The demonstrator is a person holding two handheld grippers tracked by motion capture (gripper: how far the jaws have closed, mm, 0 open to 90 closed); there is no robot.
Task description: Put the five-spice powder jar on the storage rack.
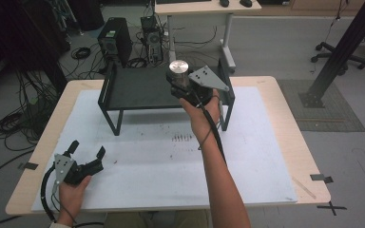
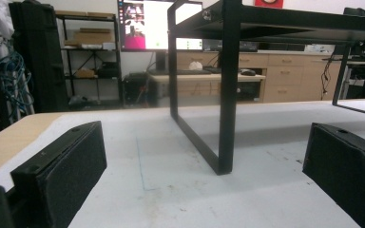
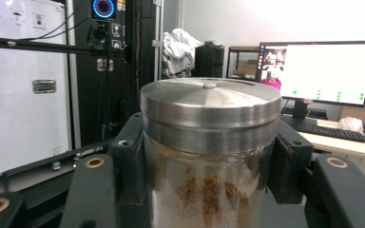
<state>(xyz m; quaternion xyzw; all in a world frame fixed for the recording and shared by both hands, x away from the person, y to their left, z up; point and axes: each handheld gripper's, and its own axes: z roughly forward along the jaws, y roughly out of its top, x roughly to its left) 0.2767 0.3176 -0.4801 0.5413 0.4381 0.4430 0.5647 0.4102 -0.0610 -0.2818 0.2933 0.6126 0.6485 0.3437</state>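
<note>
A clear glass jar (image 3: 208,190) with a steel lid (image 1: 178,67) and brown granules inside is held upright in my right gripper (image 1: 179,83), which is shut on it above the black metal shelf (image 1: 138,89). In the right gripper view the jaws press the jar's two sides just under the lid. My left gripper (image 1: 86,151) rests open near the table's front left, held by a hand, nothing between its pads (image 2: 66,171). It faces the shelf's front leg (image 2: 228,99).
The shelf stands at the back of a white mat (image 1: 171,156) on a wooden table (image 1: 285,114). Computer towers (image 1: 116,42), cables and a desk sit on the floor behind. A black post base (image 1: 313,97) stands at the right.
</note>
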